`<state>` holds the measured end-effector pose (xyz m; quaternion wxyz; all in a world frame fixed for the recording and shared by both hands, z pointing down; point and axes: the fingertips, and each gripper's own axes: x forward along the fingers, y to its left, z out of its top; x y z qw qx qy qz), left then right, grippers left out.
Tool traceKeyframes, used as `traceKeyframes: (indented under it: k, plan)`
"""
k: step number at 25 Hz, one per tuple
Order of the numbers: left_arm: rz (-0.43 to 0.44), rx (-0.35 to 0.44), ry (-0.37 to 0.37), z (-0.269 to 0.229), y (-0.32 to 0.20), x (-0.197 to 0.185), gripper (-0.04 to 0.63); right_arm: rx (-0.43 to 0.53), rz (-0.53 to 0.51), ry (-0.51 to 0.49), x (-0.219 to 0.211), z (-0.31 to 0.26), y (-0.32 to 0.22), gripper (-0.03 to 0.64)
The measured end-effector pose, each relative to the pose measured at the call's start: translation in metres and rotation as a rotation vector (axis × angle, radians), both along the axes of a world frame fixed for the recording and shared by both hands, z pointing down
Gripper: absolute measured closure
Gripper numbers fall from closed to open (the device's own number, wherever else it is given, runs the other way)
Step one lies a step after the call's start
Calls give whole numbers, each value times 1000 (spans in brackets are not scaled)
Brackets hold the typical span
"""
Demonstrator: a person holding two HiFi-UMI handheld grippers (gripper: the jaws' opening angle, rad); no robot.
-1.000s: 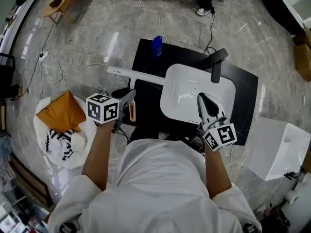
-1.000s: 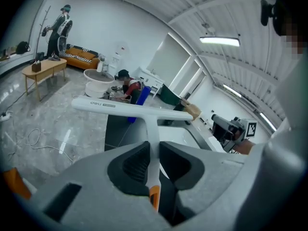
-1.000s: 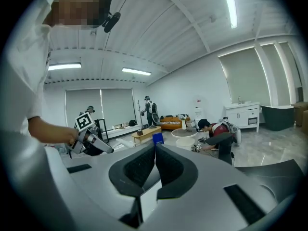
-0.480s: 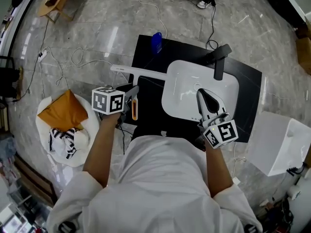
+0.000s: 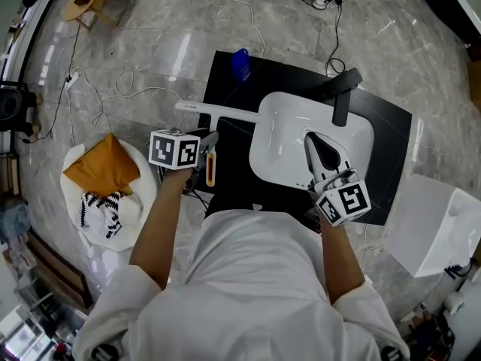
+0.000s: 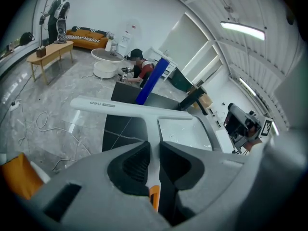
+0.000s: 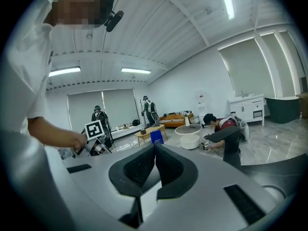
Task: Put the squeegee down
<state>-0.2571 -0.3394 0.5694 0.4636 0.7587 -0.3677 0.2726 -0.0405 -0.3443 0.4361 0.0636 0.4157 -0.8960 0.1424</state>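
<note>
Left gripper (image 6: 154, 163): the 2 jaws are clamped on the squeegee's (image 5: 218, 112) white handle (an orange strip is seen just below them).
Squeegee: held at the left edge of the black table (image 5: 234, 81), blade end just beside the sink (image 5: 279, 160) rim; contact with the table cannot be told.
Right gripper (image 5: 319, 146): jaws pressed together, nothing gripped, over the sink basin.

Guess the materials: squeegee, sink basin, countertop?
Squeegee: likely moulded plastic, matte light grey, with a printed logo and an orange handle section.
Basin: probably glazed ceramic or similar, glossy white with sharp light reflections.
Countertop: dark stone-look slab, black with thin pale veins, slight sheen. Real stone or laminate, can't tell.
</note>
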Motion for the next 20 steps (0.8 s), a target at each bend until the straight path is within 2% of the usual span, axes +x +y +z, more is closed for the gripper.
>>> traceKeyframes:
  k: [8, 20]
  plan:
    - [32, -44, -35, 16, -2, 8, 518, -21, -13, -8, 1, 10, 3, 601]
    - [27, -109, -49, 44, -10, 14, 518, -40, 6, -6, 12, 19, 3, 601]
